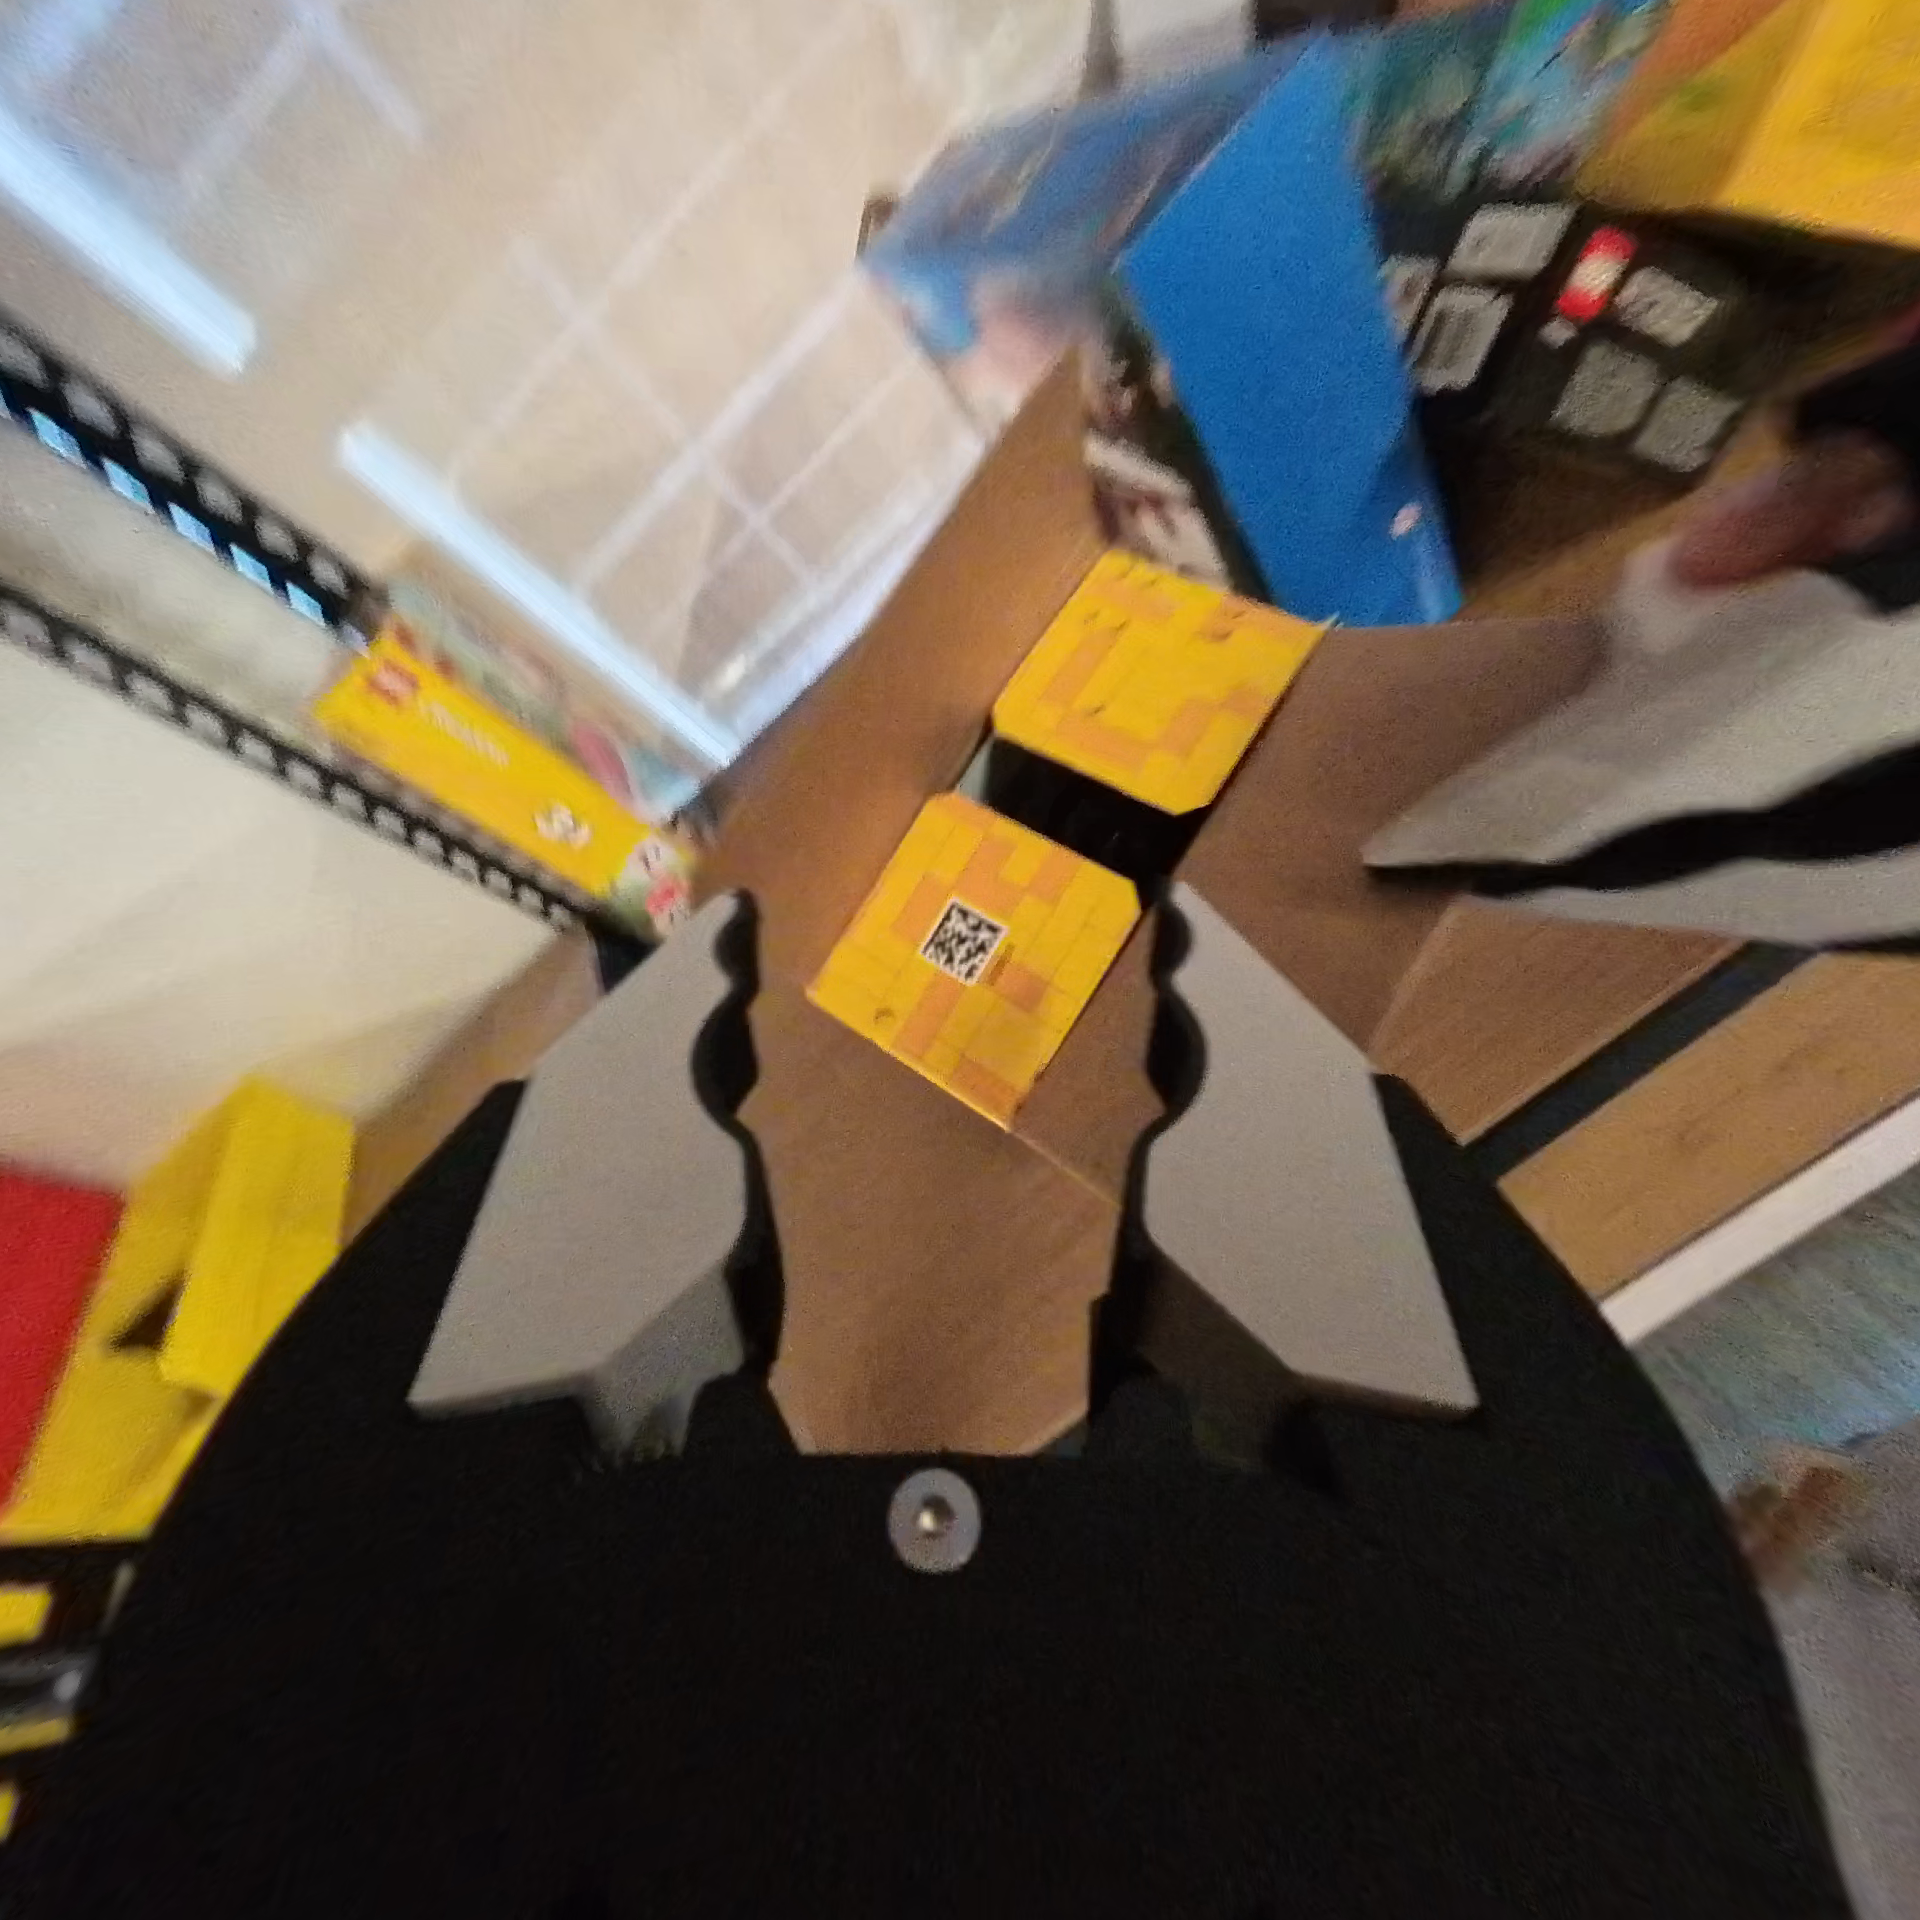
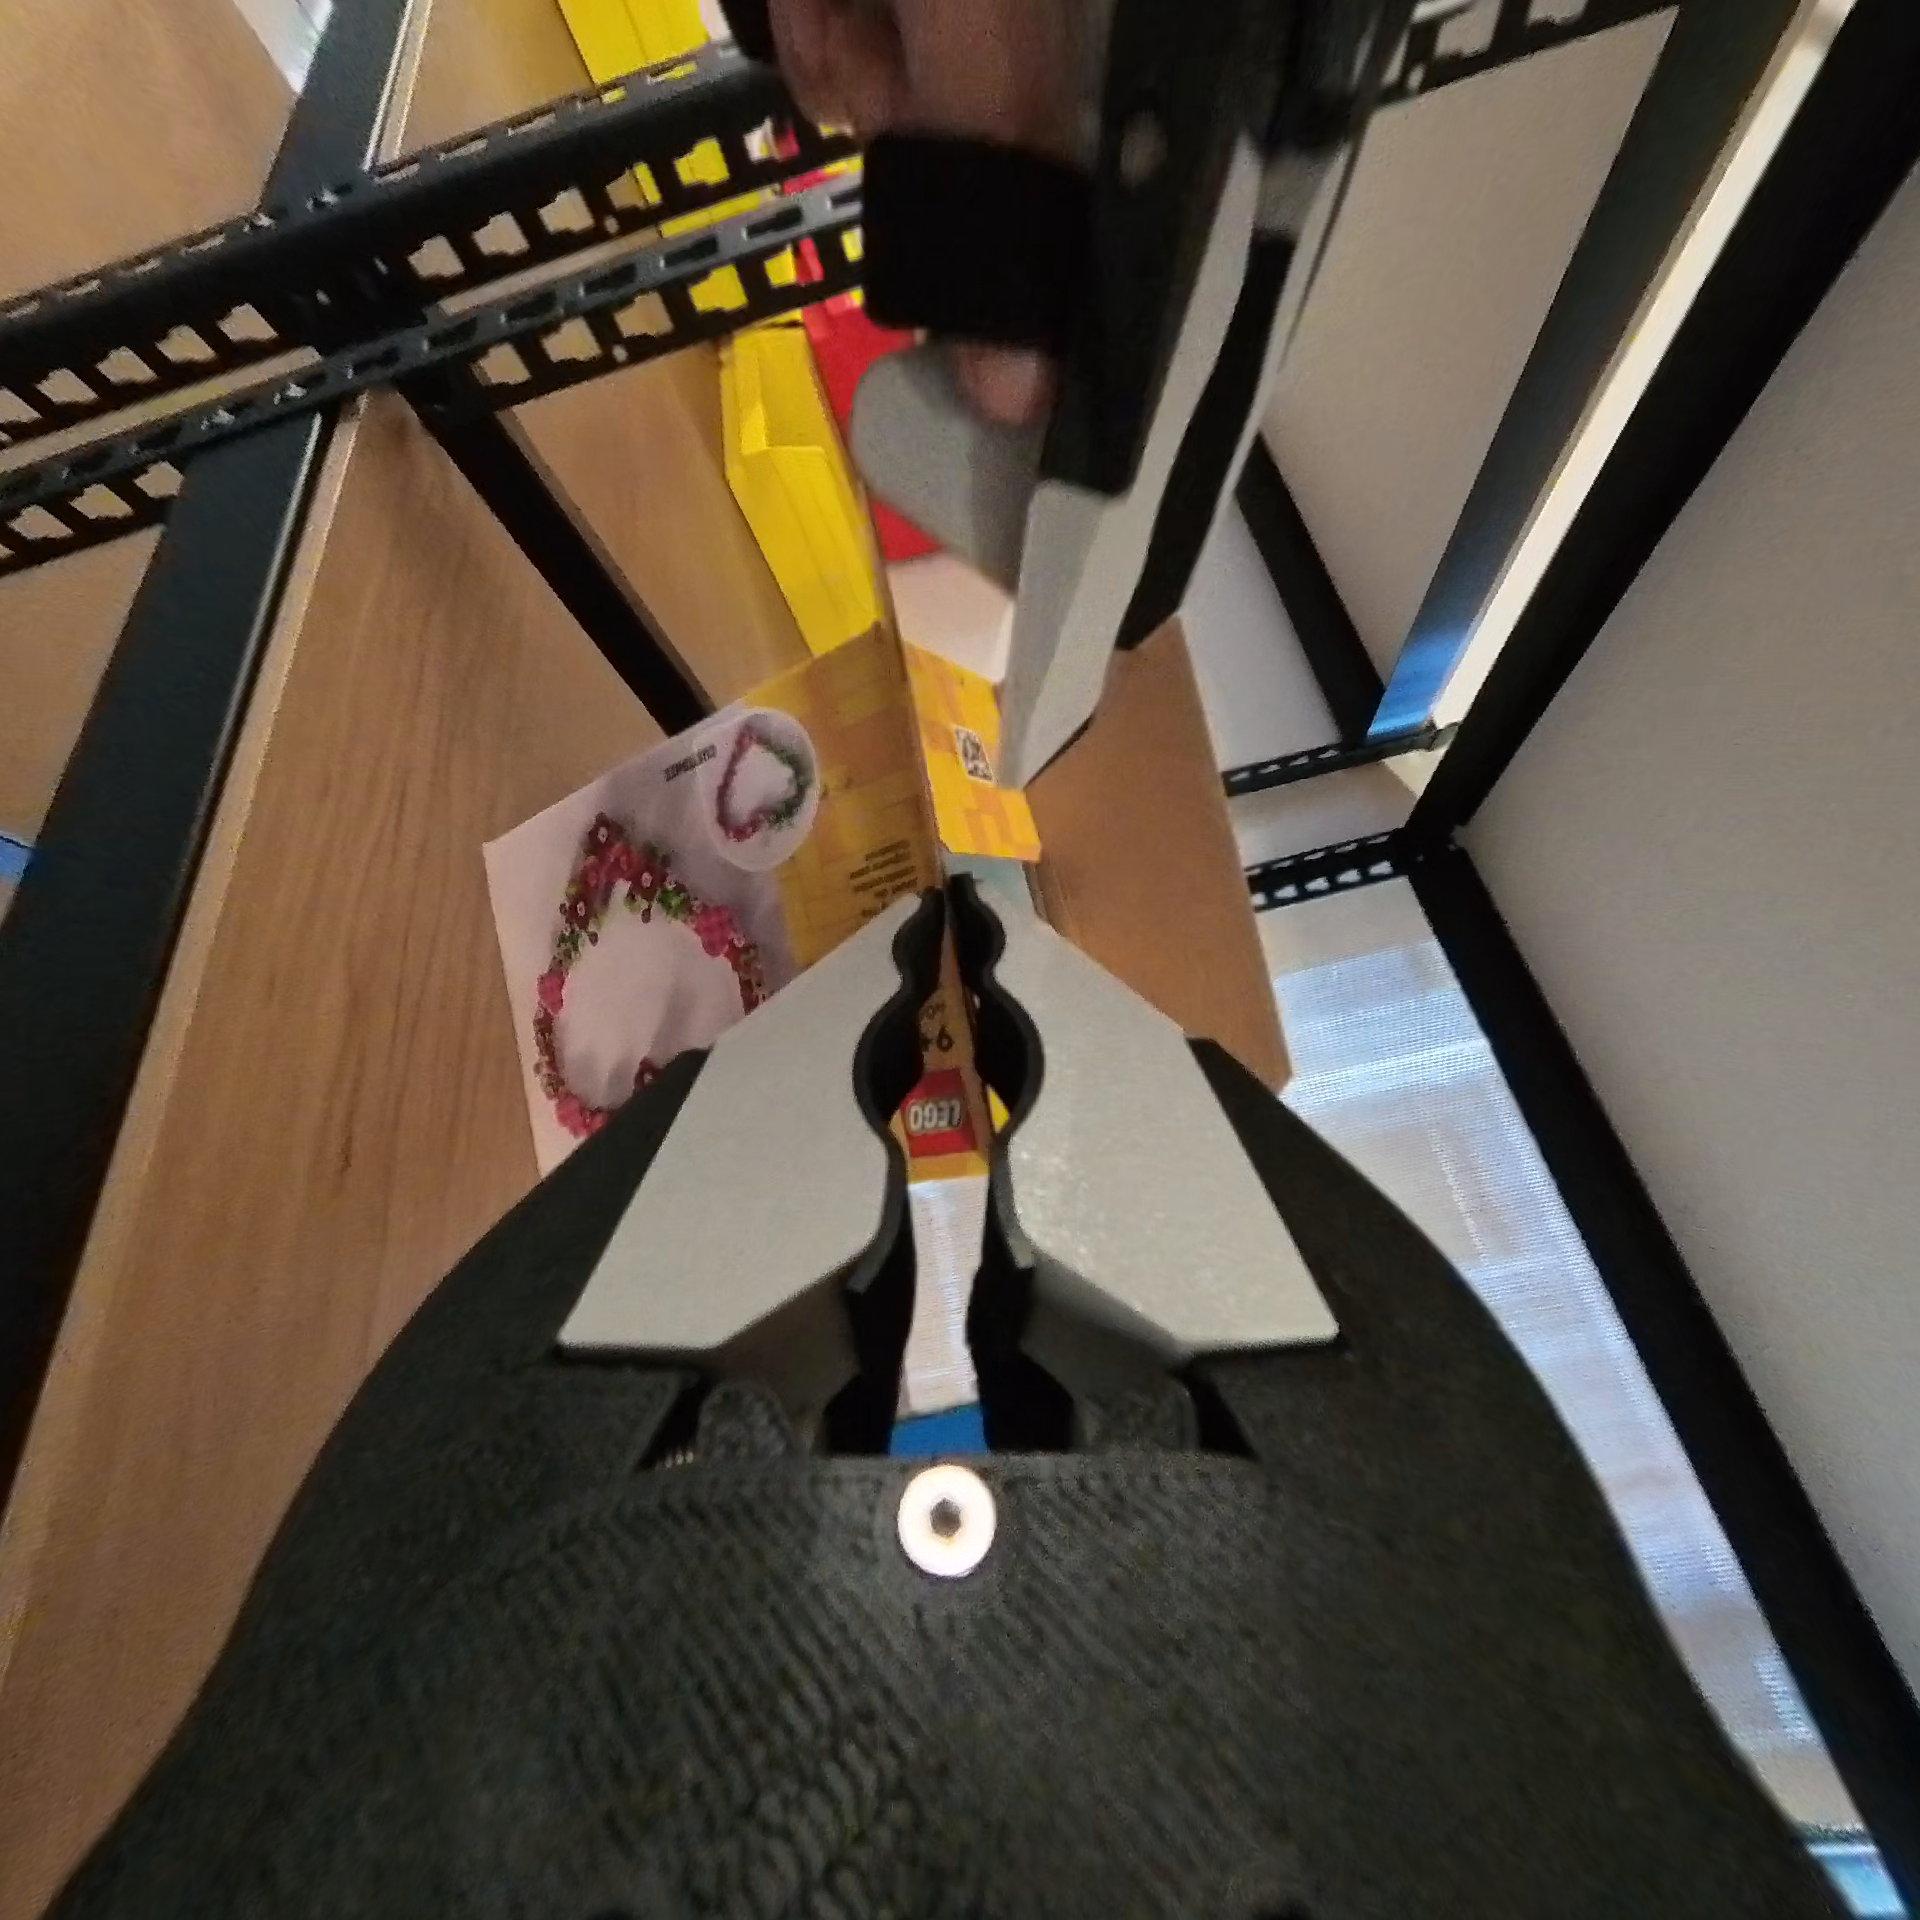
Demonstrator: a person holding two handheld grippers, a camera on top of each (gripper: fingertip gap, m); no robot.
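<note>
Both: right hand-held gripper [image 2: 951,904] pinches box [image 2: 940,1101] edge; left [image 1: 951,935] gapes.

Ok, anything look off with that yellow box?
Yes: the yellow box clamped in the right tool looks open at its far end; two yellow flaps splay apart around a dark gap by the open left tool.
</note>
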